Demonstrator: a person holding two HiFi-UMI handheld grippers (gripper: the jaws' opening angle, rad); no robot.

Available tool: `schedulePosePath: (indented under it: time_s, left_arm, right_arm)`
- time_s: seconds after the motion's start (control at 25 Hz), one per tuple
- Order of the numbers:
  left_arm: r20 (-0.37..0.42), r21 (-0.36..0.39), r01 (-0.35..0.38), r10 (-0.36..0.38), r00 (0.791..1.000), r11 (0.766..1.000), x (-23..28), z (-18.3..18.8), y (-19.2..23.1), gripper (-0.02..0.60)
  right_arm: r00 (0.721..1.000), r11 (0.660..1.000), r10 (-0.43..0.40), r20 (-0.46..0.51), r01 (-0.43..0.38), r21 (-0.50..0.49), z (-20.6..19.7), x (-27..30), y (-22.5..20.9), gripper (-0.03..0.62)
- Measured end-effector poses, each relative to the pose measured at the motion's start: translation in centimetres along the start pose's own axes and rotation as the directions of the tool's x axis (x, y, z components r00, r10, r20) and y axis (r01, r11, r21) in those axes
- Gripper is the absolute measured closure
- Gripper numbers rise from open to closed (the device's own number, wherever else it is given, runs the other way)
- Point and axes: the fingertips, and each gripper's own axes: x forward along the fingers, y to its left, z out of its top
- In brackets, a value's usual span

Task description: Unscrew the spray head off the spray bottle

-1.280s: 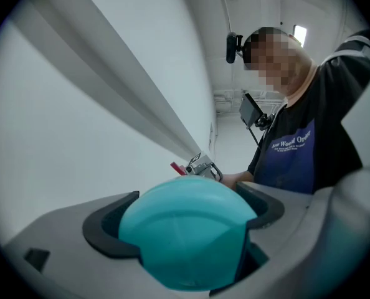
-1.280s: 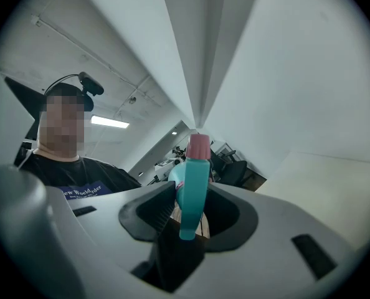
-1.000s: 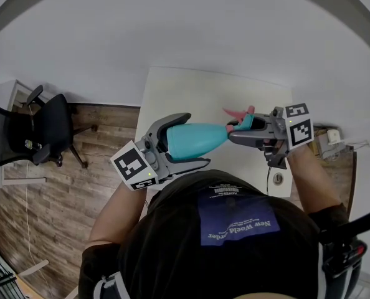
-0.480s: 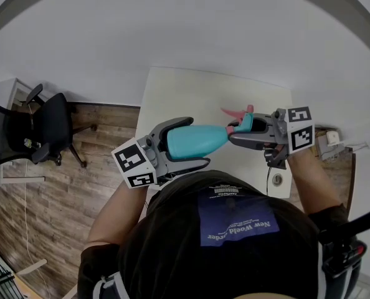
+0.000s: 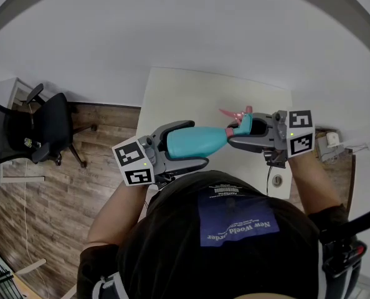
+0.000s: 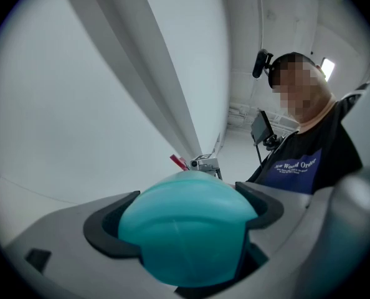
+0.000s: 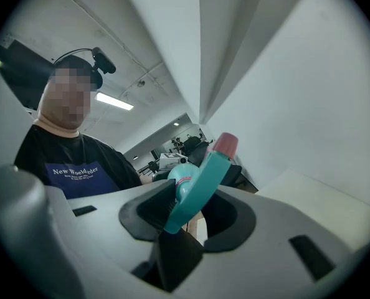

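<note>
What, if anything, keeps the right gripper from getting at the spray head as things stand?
Nothing, apparently, so yes: the right gripper is shut on the spray head, and the left gripper grips the bottle by its body, leaving the head end free.

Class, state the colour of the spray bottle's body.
The plastic spray bottle body is teal; head view.

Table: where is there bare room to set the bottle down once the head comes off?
The table's far half, between the wall and the held bottle, is bare edge to edge. The near strip is crowded: left gripper, right gripper and bottle hang over it, and a round fitting sits at its near right corner.
</note>
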Motion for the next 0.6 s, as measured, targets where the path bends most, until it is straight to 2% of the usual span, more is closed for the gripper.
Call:
schedulePosePath:
  time_s: [0.36,0.4,0.48,0.56,0.6]
  left_arm:
    - [-0.011,-0.047,0.006,-0.007,1.000,0.999,0.1,-0.5,0.3,0.091]
    - [-0.005,-0.076,0.014,-0.014,1.000,0.997,0.1,-0.5,0.3,0.091]
    - [0.031,-0.193,0.055,-0.050,0.998,0.980,-0.1,-0.5,0.5,0.091]
    - [0.083,-0.318,0.112,-0.090,0.993,0.941,-0.5,-0.5,0.4,0.091]
    - [0.101,-0.356,0.130,-0.100,0.990,0.926,-0.7,-0.6,0.3,0.091]
  right_arm:
    - [1.000,0.998,-0.014,-0.019,0.012,-0.060,-0.3,0.0,0.0,0.468]
    - [1.000,0.997,-0.014,-0.021,0.013,-0.078,-0.3,0.0,0.0,0.468]
    - [0.999,0.987,-0.018,-0.031,0.012,-0.161,0.1,0.2,0.5,0.470]
    - [0.998,0.964,-0.022,-0.053,0.007,-0.265,0.5,0.6,1.3,0.470]
    - [0.998,0.955,-0.022,-0.064,0.002,-0.297,0.6,0.8,1.6,0.468]
